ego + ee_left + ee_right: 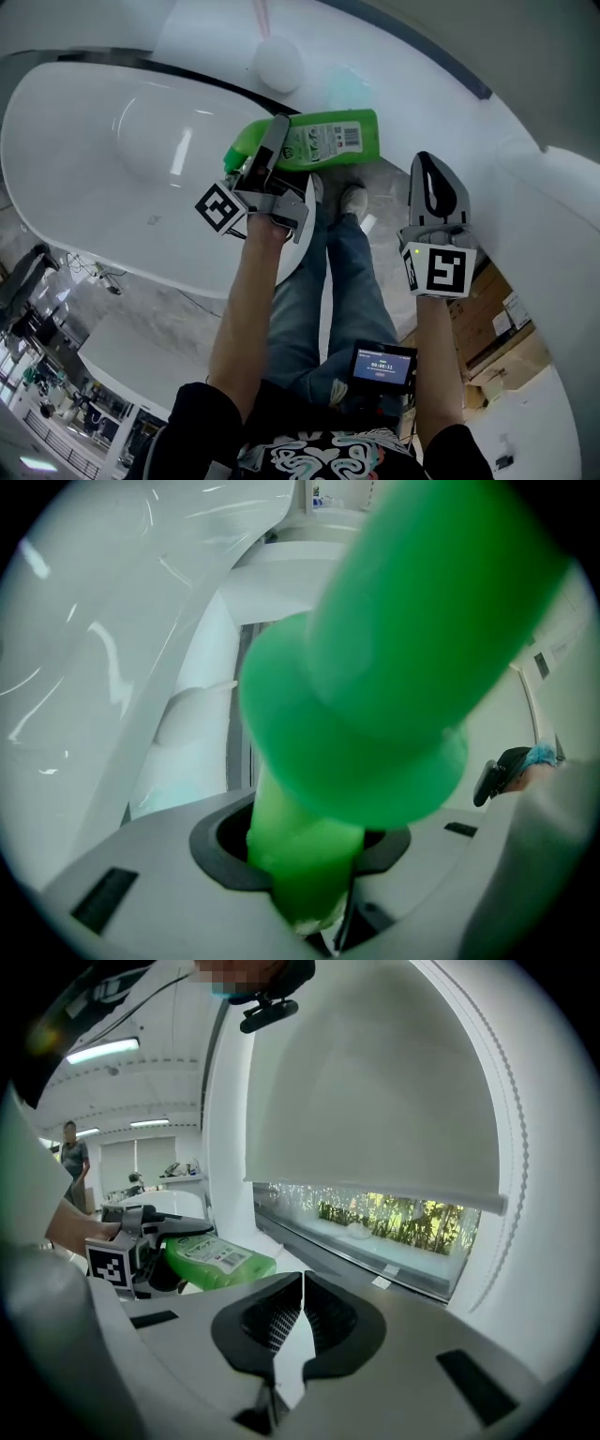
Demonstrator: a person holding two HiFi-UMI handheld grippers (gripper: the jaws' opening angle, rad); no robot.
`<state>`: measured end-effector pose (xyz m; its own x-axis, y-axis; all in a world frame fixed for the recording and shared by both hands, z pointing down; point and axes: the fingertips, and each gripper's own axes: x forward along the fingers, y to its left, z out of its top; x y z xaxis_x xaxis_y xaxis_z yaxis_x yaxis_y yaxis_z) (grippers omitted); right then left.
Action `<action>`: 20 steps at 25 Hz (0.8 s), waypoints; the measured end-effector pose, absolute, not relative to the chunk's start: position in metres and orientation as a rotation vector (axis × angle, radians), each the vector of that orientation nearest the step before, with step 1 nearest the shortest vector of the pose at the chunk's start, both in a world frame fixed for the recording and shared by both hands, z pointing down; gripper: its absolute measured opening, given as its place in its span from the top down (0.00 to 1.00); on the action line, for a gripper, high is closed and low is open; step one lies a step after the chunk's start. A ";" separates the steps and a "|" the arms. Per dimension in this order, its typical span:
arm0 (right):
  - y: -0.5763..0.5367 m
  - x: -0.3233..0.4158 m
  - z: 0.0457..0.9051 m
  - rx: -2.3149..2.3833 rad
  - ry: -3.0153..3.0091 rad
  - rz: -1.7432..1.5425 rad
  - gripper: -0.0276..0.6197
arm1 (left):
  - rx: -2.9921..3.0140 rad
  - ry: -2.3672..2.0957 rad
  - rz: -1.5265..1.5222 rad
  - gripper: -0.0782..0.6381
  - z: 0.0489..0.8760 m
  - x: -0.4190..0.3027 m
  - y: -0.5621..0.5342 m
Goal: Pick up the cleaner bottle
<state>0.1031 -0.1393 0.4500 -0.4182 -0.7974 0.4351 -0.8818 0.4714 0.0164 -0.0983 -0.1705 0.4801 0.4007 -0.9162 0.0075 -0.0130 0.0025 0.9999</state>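
The green cleaner bottle [323, 139] is off the ground and lies level, label side up, above the bathtub's rim. My left gripper [267, 150] is shut on its narrow neck end. In the left gripper view the bottle [394, 658] fills most of the picture, and its neck runs down between the jaws of the left gripper [302, 878]. My right gripper [427, 164] hovers to the bottle's right, apart from it, shut and empty. In the right gripper view the right gripper [298, 1321] has its jaws together, with the bottle [220, 1262] and the left gripper [131, 1251] off to the left.
A white bathtub [84, 159] lies below at the left. A white ball [278, 64] rests on the pale curved ledge behind it. Cardboard boxes [487, 314] stand at the lower right. A window with a roller blind [375, 1101] faces the right gripper. A person [73, 1162] stands far off.
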 end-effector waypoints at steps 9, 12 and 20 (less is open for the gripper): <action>-0.138 0.096 0.430 1.349 -2.331 0.352 0.91 | 1.321 -0.848 -1.029 0.64 0.439 -0.101 -0.168; -0.140 0.099 0.431 1.369 -2.331 0.424 0.91 | 1.300 -0.853 -1.029 0.64 0.433 -0.102 -0.167; -0.152 0.106 0.388 1.416 -2.370 0.404 0.91 | 1.302 -0.854 -1.028 0.64 0.396 -0.106 -0.166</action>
